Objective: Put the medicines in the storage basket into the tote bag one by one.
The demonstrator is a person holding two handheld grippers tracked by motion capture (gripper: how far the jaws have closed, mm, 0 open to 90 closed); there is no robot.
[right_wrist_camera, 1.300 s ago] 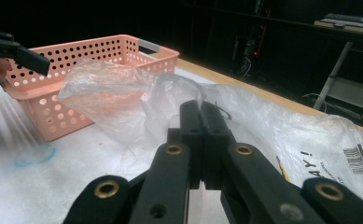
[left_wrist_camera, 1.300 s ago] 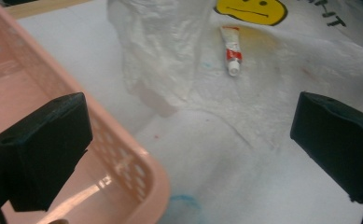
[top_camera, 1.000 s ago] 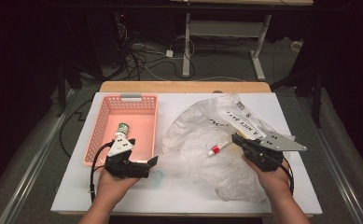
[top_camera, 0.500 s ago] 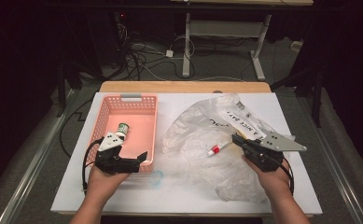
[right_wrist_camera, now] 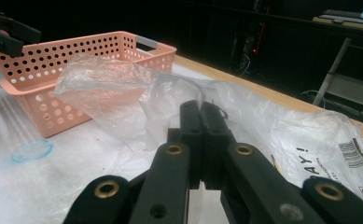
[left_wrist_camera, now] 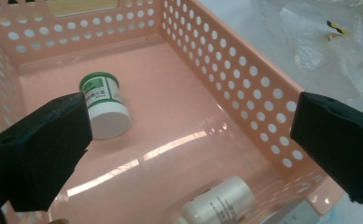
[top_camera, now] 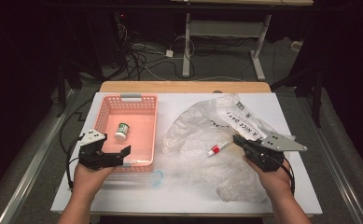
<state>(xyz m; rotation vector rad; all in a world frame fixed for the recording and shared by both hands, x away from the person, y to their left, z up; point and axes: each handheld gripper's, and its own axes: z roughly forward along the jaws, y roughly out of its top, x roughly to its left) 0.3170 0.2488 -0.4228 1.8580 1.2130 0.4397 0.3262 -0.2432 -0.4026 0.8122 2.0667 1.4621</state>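
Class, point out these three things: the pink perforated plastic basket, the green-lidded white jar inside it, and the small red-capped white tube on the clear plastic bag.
Pink perforated plastic basket (top_camera: 105, 110): high view, left wall.
Green-lidded white jar (left_wrist_camera: 102, 101): left gripper view, labelled side.
Small red-capped white tube (top_camera: 218, 148): high view, middle of its body.

My table (top_camera: 123, 196) has a white top with a wooden far edge. Beyond it the room is dark: grey floor (top_camera: 216, 65), tangled cables (top_camera: 137, 53), and a white-legged desk frame (top_camera: 226, 32).
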